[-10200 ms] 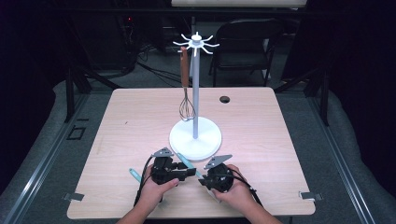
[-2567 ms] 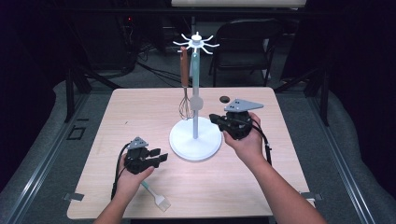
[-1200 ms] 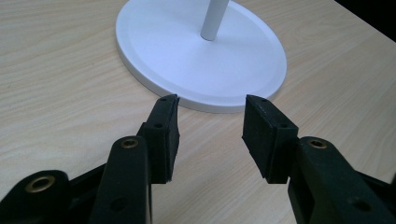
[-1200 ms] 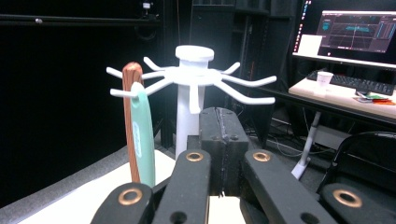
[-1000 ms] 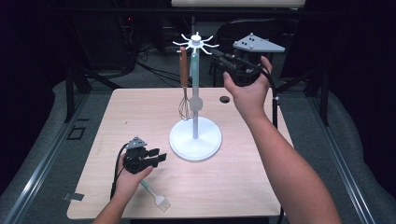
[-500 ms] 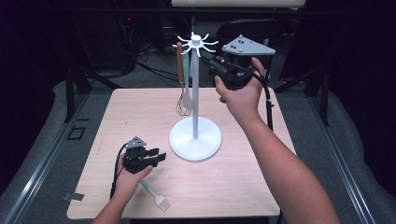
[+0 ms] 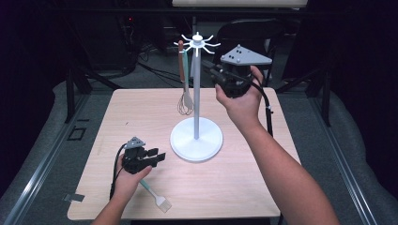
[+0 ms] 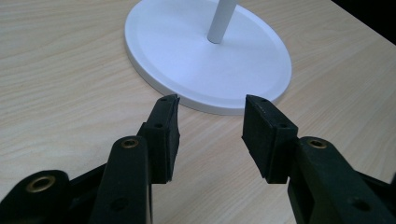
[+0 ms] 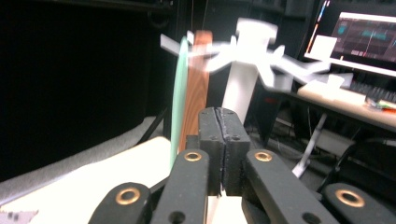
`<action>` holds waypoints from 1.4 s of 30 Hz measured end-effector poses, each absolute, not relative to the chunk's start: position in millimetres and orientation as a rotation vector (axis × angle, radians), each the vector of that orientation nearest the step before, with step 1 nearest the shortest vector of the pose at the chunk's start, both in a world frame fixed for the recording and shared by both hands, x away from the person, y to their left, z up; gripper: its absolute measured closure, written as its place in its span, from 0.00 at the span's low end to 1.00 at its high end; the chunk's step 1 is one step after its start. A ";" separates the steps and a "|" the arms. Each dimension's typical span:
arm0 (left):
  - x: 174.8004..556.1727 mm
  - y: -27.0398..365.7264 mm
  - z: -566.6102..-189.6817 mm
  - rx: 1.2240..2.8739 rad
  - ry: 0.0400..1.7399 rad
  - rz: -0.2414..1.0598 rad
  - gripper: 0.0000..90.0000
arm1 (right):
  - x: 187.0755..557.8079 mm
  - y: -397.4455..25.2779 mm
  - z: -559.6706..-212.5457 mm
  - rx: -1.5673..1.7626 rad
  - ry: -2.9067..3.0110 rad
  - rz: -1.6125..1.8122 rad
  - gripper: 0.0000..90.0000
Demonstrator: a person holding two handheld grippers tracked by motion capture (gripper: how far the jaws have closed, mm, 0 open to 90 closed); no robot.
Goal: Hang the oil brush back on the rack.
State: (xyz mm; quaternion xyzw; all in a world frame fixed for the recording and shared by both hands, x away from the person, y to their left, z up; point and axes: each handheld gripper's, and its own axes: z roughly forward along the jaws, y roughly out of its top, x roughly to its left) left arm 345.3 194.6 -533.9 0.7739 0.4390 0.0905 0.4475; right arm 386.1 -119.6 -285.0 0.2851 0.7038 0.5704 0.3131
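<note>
Near edge of the table (image 7: 141,112): one brush (image 7: 156,197) with a pale green handle, lying flat, bristles toward the front edge, just beside the left hand (image 7: 126,180).

Left gripper (image 7: 157,156), one of two, sits low over the wood near the stand's base (image 7: 196,139). In the left gripper view its jaws are spread wide, nothing between them, tips just short of the round white base (image 8: 205,56).

Mid table: one white stand, a single pole (image 7: 196,93) rising to a ring of short hooks (image 7: 197,43).

Hanging from the hooks, two utensils side by side: one whisk (image 7: 185,104) on a brown wooden handle, and one pale green utensil (image 7: 186,65) next to it, both clear of the table.

Far and high: right gripper (image 7: 215,71), lifted level with the hook ring, just right of the pole. In the right gripper view its jaws are pressed flat together, gripping nothing; the green handle (image 9: 179,93) and wooden handle (image 9: 197,84) hang just beyond the tips, blurred.
</note>
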 end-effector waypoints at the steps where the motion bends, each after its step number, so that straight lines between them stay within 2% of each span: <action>1: 345.3 194.5 -534.0 1.909 1.093 0.225 0.62 | 385.8 -120.2 -290.4 0.761 1.866 1.504 0.99; 6: 346.2 194.8 -534.6 1.909 1.099 0.231 0.62 | 383.3 -117.2 -320.8 0.779 1.990 1.434 0.94; 24: 347.5 200.1 -537.5 1.907 1.127 0.255 0.61 | 366.7 -80.6 -420.4 0.823 2.370 1.256 0.68; 33: 348.0 200.6 -538.3 1.906 1.137 0.260 0.60 | 356.0 -63.4 -473.0 0.818 2.525 1.126 0.65; 39: 348.7 201.1 -539.8 1.909 1.142 0.262 0.61 | 348.9 -52.2 -496.3 0.816 2.590 1.075 0.62; 42: 348.8 200.3 -540.5 1.910 1.139 0.265 0.61 | 344.5 -46.3 -505.9 0.808 2.626 1.037 0.64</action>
